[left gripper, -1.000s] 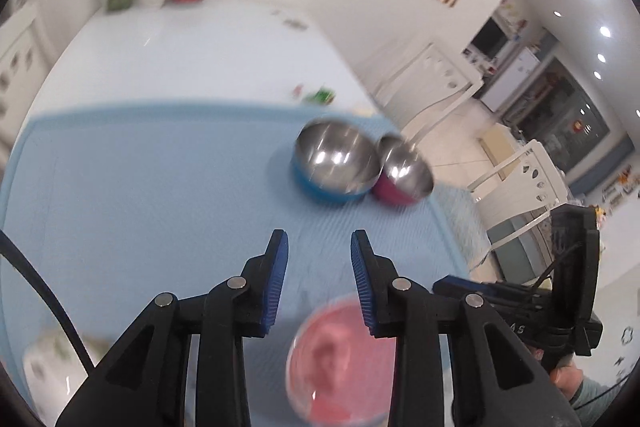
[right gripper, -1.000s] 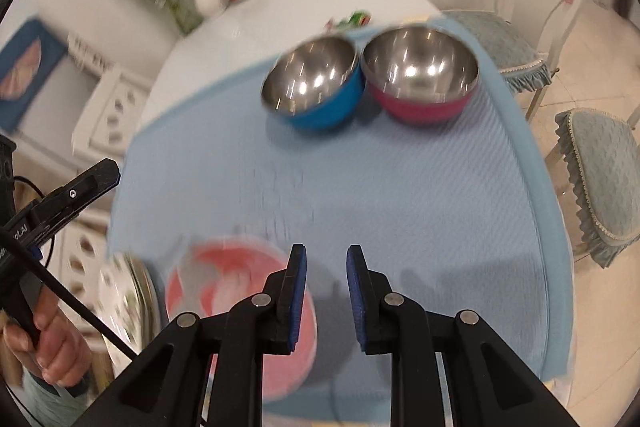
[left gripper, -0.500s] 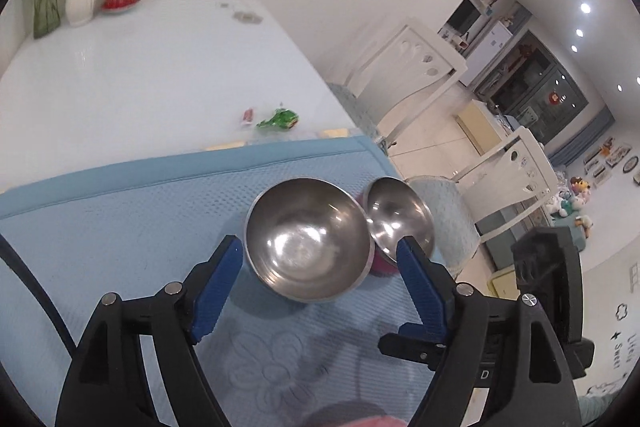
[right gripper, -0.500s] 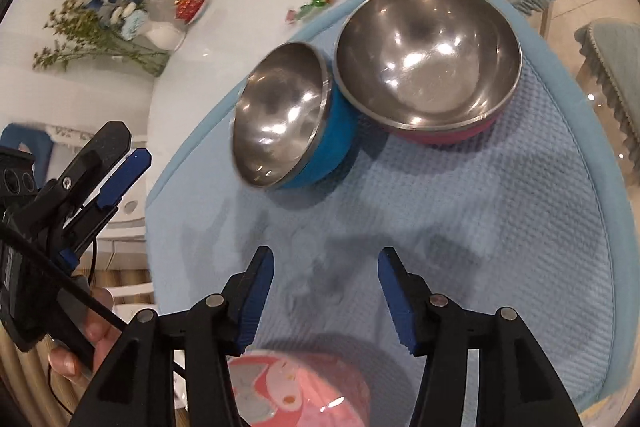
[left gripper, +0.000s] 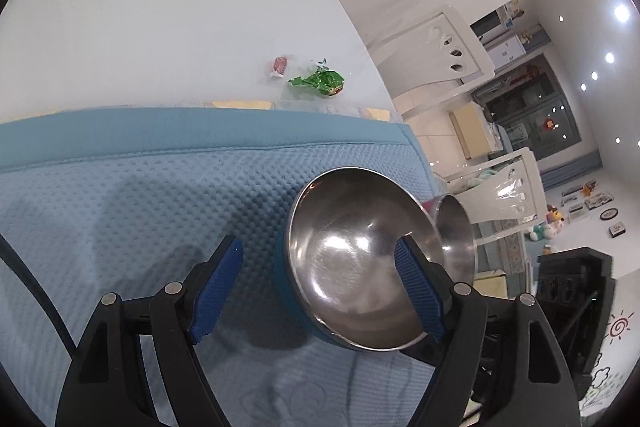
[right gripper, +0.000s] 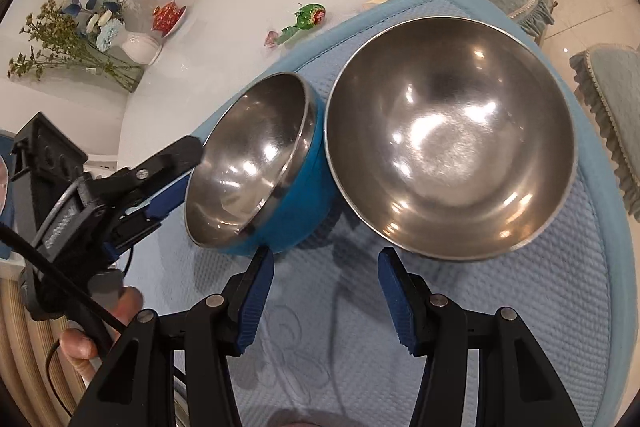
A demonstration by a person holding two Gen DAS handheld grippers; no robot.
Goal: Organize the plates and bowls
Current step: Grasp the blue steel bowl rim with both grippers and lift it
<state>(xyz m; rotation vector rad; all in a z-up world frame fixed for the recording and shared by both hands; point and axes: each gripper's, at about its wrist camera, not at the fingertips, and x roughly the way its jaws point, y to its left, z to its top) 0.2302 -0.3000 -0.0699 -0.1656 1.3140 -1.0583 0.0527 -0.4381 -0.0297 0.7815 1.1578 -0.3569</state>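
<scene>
Straddling the blue-sided round steel bowl (left gripper: pixel 352 267) at lower right, the left gripper (left gripper: pixel 318 287) is closing, pads apart; light, rigid, slippery—pinch its rim.

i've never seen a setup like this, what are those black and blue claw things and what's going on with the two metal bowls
The claws are hand-held grippers, not a robot: a person carries one in each hand, and a wide-angle camera on each looks forward along its two blue-padded fingers.

One picture comes from the left gripper, the other from the right gripper. In the right one you also see the left gripper from outside, with the person's hand below it.

A blue mat covers part of a white table. On it are two steel bowls, side by side: a blue bowl and a pink bowl. Candy wrappers lie beyond the mat.

Nothing is held yet. The left gripper's jaws straddle the blue bowl's near rim, one pad inside, and are closing. The right gripper is open over bare mat, just short of the pink bowl.
</scene>
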